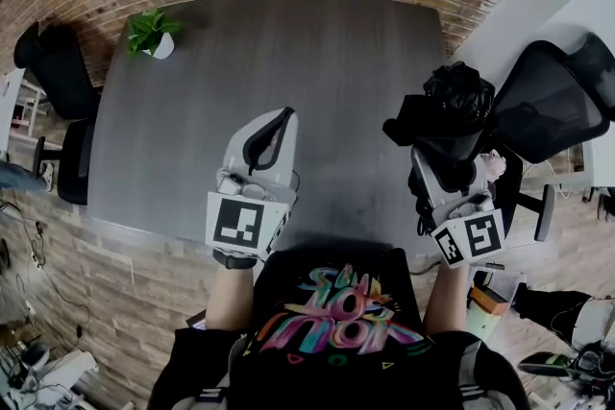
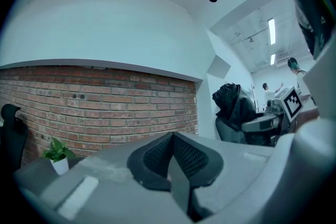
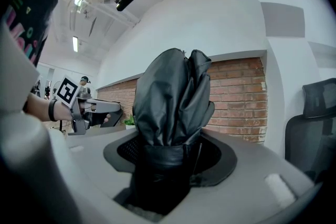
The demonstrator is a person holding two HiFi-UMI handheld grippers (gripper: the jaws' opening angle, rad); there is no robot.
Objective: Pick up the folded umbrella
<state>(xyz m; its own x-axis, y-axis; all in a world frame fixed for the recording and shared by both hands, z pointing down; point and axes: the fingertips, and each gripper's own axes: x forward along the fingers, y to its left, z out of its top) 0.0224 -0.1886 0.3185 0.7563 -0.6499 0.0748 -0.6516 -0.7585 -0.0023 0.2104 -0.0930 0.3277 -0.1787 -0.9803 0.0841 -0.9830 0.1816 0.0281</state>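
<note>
At the grey table's (image 1: 336,62) right edge, the right tool (image 3: 167,165) clamps a crumpled black folded umbrella (image 3: 170,97); left tool (image 2: 172,165) closed.

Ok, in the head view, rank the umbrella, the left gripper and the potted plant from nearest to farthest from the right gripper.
1. Umbrella: held in the right gripper itself.
2. Left gripper: across the table, to the left.
3. Potted plant: far-left table corner.
</note>
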